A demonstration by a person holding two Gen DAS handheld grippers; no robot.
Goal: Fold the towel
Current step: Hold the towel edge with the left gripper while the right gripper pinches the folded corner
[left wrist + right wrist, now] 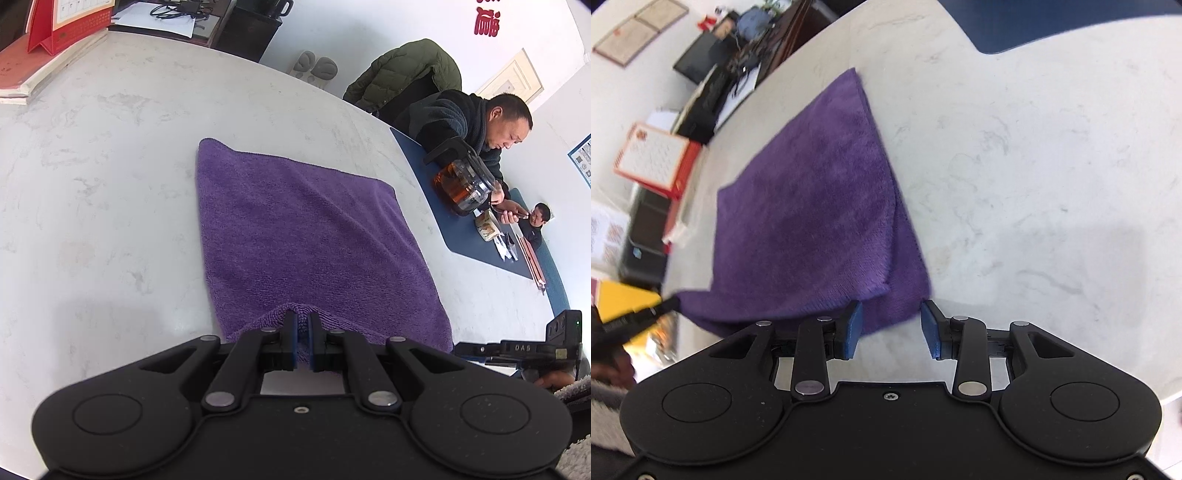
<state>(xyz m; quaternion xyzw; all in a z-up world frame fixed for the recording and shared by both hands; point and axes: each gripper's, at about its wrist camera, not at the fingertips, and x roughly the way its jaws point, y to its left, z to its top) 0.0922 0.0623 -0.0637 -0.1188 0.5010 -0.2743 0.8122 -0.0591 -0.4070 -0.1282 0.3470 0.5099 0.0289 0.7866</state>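
While we are pinching the near edge of the purple terry-cloth towel between the blue pads of our black left gripper, its jaws are sitting almost together with a small ridge of cloth bunched up between them. Our black right gripper is standing partly open at the towel's near right corner, its blue pads clear of the cloth and gripping nothing. The towel is lying folded on the pale marbled round table, one layer over another, the upper edge sitting just inside the lower one. Farther off, a glass teapot of amber tea is resting on a dark blue mat, where a seated person is leaning over it.
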